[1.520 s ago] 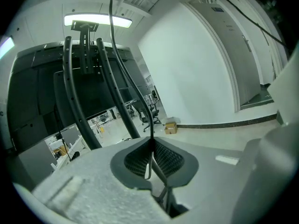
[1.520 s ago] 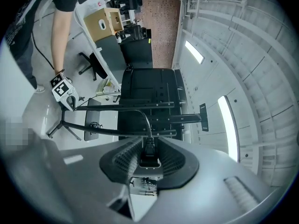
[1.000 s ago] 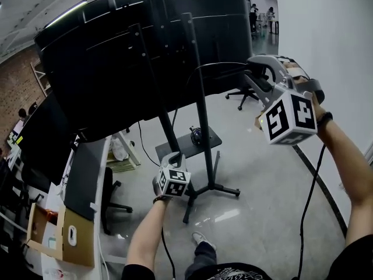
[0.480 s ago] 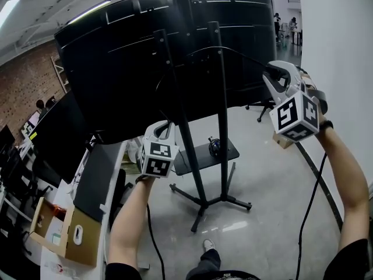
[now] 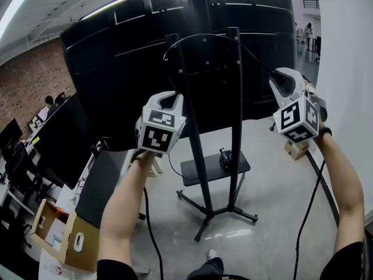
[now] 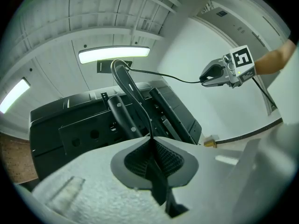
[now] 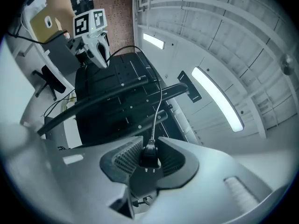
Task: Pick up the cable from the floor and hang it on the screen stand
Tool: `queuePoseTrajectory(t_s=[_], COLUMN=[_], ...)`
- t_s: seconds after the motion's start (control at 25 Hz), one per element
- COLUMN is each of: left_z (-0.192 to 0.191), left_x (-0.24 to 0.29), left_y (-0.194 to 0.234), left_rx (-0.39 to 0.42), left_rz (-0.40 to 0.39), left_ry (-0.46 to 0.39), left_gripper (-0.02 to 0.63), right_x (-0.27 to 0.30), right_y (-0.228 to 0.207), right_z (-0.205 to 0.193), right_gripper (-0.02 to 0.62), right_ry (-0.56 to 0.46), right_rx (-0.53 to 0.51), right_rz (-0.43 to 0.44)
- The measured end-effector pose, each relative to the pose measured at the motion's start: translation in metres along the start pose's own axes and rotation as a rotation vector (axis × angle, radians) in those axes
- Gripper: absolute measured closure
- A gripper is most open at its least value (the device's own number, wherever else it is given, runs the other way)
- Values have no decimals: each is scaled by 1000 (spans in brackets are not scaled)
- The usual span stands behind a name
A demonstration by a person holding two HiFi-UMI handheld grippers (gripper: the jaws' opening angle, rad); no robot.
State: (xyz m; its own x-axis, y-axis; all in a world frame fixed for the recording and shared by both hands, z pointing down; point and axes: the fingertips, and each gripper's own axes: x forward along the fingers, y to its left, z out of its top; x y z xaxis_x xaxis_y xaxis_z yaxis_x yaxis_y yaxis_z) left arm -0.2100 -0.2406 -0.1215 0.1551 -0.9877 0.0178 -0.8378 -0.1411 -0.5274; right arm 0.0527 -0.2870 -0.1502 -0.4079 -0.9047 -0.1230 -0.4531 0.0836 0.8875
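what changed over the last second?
The left gripper rose from low to level with the top of the screen stand, lifting the cable into an arc at its post tops. Unchanged: both grips on the cable, right gripper high at right.

Bright ceiling strip lights (image 6: pixel 114 55), fisheye-warped edges.

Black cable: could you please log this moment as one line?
left gripper: jaws shut on thin black cable | right gripper: jaws shut on its black plug | cable arcs across black screen stand top | hung: unclear
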Motion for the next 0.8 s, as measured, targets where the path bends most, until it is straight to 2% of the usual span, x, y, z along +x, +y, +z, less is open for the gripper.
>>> queuePoseTrajectory(t_s=[0.32,0.6,0.8], left_z=[17,11,1], left_x=[54,93,112], left_y=[64,103,114], left_rx=[-14,-102,-151], left_rz=[17,5,-39], left_ry=[64,131,184], left_gripper=[589,589,588], right_x=[69,117,144], right_y=[-24,-44,-56], right_z=[-16,-12,-7], right_gripper=[492,492,492], right_ry=[31,39,41], right_rx=[48,54,53], right_rz=[-34,-69,-85])
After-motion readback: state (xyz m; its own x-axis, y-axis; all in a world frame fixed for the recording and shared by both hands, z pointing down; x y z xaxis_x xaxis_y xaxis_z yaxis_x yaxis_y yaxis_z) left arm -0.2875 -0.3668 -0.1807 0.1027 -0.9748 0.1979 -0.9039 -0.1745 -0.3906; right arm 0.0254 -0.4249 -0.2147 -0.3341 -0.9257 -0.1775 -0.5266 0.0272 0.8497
